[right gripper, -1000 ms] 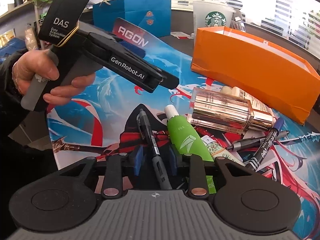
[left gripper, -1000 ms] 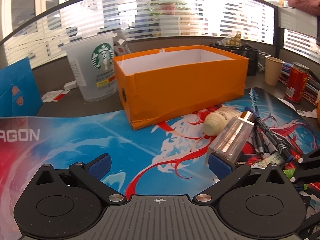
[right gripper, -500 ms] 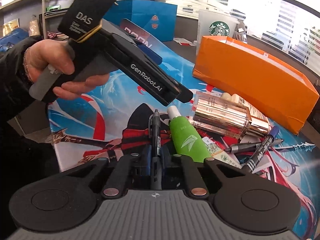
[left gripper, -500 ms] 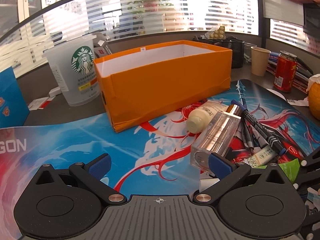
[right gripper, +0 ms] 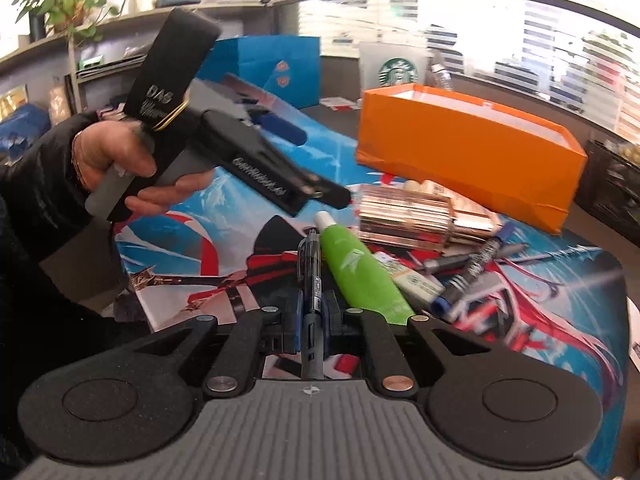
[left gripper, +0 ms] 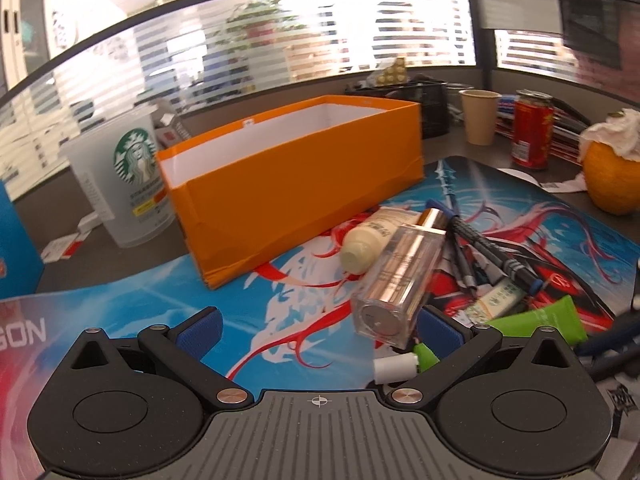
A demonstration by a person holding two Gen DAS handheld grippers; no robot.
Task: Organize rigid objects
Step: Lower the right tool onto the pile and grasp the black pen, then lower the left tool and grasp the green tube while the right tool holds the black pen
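My right gripper (right gripper: 311,320) is shut on a black pen (right gripper: 310,264) that points forward over the mat. Beside the pen lies a green tube (right gripper: 360,268), with a clear gold-tinted bottle (right gripper: 404,220) and several pens (right gripper: 472,268) beyond it. The open orange box (right gripper: 472,148) stands behind the pile. A hand holds my left gripper (right gripper: 328,196) just left of the bottle. In the left wrist view my left gripper (left gripper: 318,326) stands open. The clear bottle (left gripper: 400,276) has its base close to the right pad, not pressed. A cream tube (left gripper: 368,244) lies against the orange box (left gripper: 300,184).
A Starbucks cup (left gripper: 128,184) stands left of the box on the desk. At the back right are a paper cup (left gripper: 478,122), a red can (left gripper: 532,136), an orange fruit (left gripper: 612,184) and a black basket (left gripper: 416,100). A blue bag (right gripper: 280,68) stands behind the printed mat (left gripper: 140,308).
My right jaws closed on the black pen, and the gripper then shifted with it. The left gripper rolled a little, bringing the clear bottle's base nearer its right pad.
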